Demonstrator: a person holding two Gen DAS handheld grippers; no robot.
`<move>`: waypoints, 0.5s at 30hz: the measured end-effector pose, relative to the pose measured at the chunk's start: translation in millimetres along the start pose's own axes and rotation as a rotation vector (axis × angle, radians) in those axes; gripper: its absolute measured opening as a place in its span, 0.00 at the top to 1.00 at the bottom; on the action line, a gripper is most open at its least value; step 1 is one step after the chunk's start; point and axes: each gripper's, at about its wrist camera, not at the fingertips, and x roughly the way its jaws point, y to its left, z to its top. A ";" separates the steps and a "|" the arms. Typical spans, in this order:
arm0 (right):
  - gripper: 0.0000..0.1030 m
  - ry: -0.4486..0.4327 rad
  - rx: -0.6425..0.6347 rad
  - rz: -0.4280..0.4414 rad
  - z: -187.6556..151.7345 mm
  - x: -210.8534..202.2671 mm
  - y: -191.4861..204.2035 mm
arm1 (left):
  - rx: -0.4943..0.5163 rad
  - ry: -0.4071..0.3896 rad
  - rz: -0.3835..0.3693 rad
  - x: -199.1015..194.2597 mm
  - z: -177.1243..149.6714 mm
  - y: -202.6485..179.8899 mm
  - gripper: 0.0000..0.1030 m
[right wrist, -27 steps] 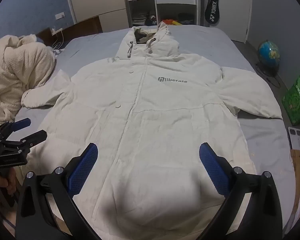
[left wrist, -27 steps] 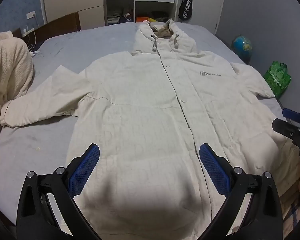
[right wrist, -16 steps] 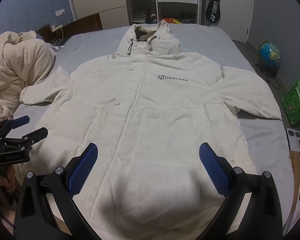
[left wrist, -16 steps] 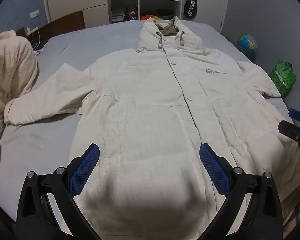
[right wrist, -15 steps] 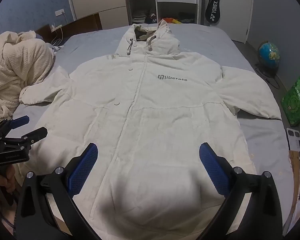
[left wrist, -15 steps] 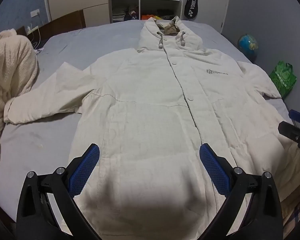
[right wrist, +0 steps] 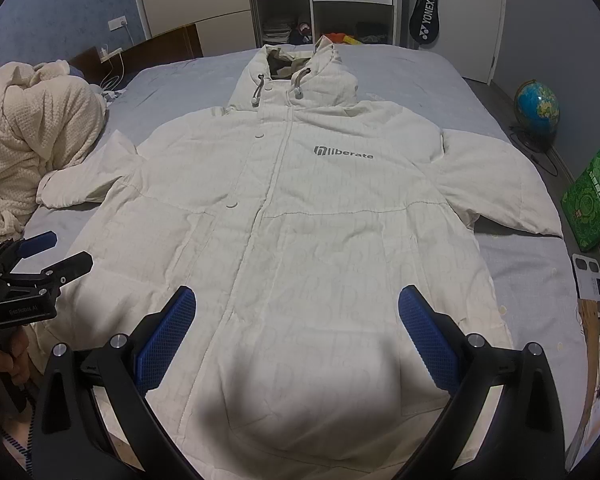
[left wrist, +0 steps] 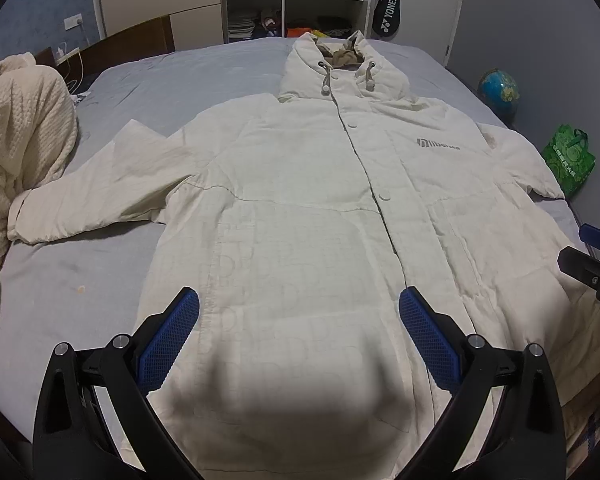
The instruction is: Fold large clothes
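Observation:
A large cream hooded coat [left wrist: 300, 208] lies spread flat, front up, on a grey bed [left wrist: 80, 272], hood at the far end, both sleeves out to the sides. It also shows in the right wrist view [right wrist: 300, 220] with a "liberate" logo on the chest. My left gripper [left wrist: 299, 312] is open and empty above the coat's lower hem; it also shows in the right wrist view [right wrist: 48, 252] at the left edge. My right gripper [right wrist: 297, 312] is open and empty above the hem too; it also shows in the left wrist view [left wrist: 584, 248] at the right edge.
A cream knitted blanket [right wrist: 28, 152] is heaped on the bed's left side beside the left sleeve. A globe [right wrist: 537, 106] and a green bag [right wrist: 592, 200] stand on the floor at the right. Wardrobe shelves [right wrist: 284, 0] and a racket bag stand behind the bed.
Both views have shifted slightly: the coat sits a little lower and to the right in the left wrist view. Both grippers stay open and the coat has not moved.

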 end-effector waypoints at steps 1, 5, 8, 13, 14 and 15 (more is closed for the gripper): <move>0.06 0.000 0.000 0.000 0.1 -0.2 0.3 | 0.000 0.000 0.003 0.0 -0.1 -0.1 0.06; 0.06 0.002 0.000 0.000 0.3 -0.3 0.6 | 0.003 -0.003 -0.004 0.5 1.3 0.1 0.06; 0.06 0.001 0.001 0.000 0.1 -0.5 0.7 | 0.003 -0.003 -0.006 0.3 1.3 1.2 0.06; 0.06 0.001 0.004 0.000 0.1 -0.7 0.4 | 0.001 -0.005 -0.006 0.0 1.0 1.1 0.06; 0.06 0.001 0.004 -0.001 0.0 -0.8 0.4 | 0.000 -0.005 -0.005 -0.1 1.0 0.9 0.06; 0.06 0.001 0.005 0.000 -0.2 -1.0 0.4 | -0.002 -0.005 -0.004 0.2 0.9 1.0 0.06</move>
